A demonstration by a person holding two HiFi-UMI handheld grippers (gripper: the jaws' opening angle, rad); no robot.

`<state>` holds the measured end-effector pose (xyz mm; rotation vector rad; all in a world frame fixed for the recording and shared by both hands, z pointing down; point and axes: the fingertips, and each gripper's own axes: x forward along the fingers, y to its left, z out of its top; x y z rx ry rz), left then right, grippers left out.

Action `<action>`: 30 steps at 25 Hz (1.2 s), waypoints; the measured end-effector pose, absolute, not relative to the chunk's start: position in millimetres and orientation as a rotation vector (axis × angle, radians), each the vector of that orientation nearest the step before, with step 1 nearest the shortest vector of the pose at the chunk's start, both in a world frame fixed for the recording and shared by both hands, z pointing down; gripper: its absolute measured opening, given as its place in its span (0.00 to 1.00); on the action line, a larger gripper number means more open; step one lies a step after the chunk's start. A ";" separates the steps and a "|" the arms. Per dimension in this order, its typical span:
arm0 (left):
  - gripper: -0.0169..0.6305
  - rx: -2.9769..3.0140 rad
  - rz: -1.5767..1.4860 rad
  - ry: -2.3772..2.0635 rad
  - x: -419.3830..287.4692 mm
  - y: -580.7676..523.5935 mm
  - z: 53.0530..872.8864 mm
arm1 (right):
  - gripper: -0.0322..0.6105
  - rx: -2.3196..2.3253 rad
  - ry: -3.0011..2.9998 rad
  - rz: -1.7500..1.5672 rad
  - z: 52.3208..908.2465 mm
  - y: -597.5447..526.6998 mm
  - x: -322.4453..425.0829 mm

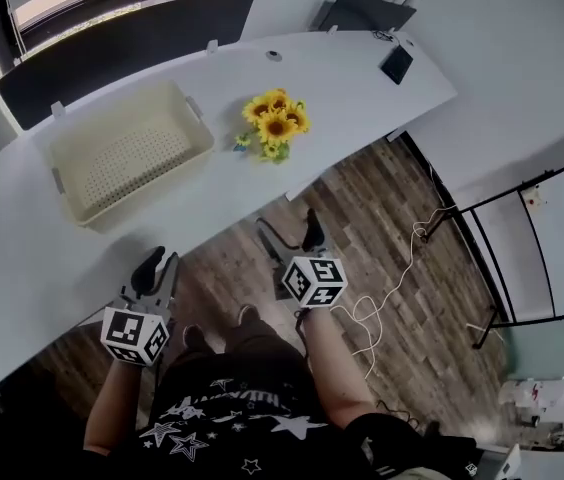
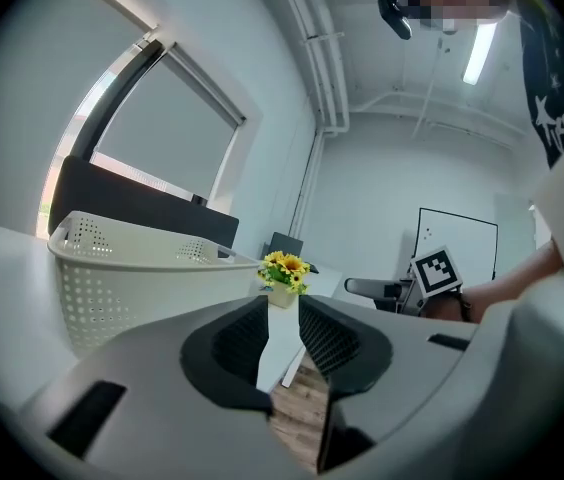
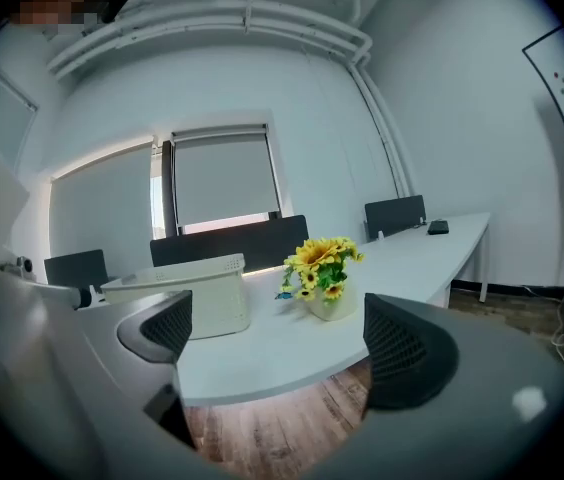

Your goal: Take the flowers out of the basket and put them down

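Note:
A bunch of yellow sunflowers (image 1: 275,123) in a small white pot stands upright on the white table (image 1: 362,88), right of the cream perforated basket (image 1: 152,186), which holds nothing. Both grippers hang off the table's near edge, close to the person's body. My left gripper (image 1: 159,265) has its jaws standing close together with a narrow gap and nothing between them (image 2: 292,343); past them the basket (image 2: 132,278) and the flowers (image 2: 284,268) show. My right gripper (image 1: 290,230) is open wide and empty (image 3: 282,343), facing the flowers (image 3: 324,263) and the basket (image 3: 192,293).
A dark phone (image 1: 396,64) lies at the table's far right end. A dark partition (image 1: 122,38) runs behind the table. On the wooden floor are a white cable (image 1: 402,268) and a whiteboard stand (image 1: 562,238) to the right.

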<state>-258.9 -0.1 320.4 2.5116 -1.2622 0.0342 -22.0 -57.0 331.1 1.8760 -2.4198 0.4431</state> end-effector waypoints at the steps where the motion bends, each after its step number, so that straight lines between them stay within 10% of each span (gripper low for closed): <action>1: 0.18 2.527 0.037 -1.260 -257.6 1.6 319.3 | 0.87 1.889 -2.428 0.435 325.2 -55.1 -21.4; 19: 0.10 2.603 0.011 -1.429 -161.5 89.4 263.3 | 0.74 1.844 -2.642 0.462 288.3 30.0 48.1; 22: 0.10 2.591 0.007 -1.438 -141.8 115.6 265.9 | 0.52 1.881 -2.604 0.452 290.6 49.3 71.6; 25: 0.10 2.578 0.017 -1.473 -131.4 137.2 271.1 | 0.05 1.980 -2.442 0.373 294.7 67.2 102.5; 30: 0.10 2.548 -0.027 -1.532 -116.8 173.6 253.7 | 0.05 1.911 -2.533 0.291 271.8 101.7 117.5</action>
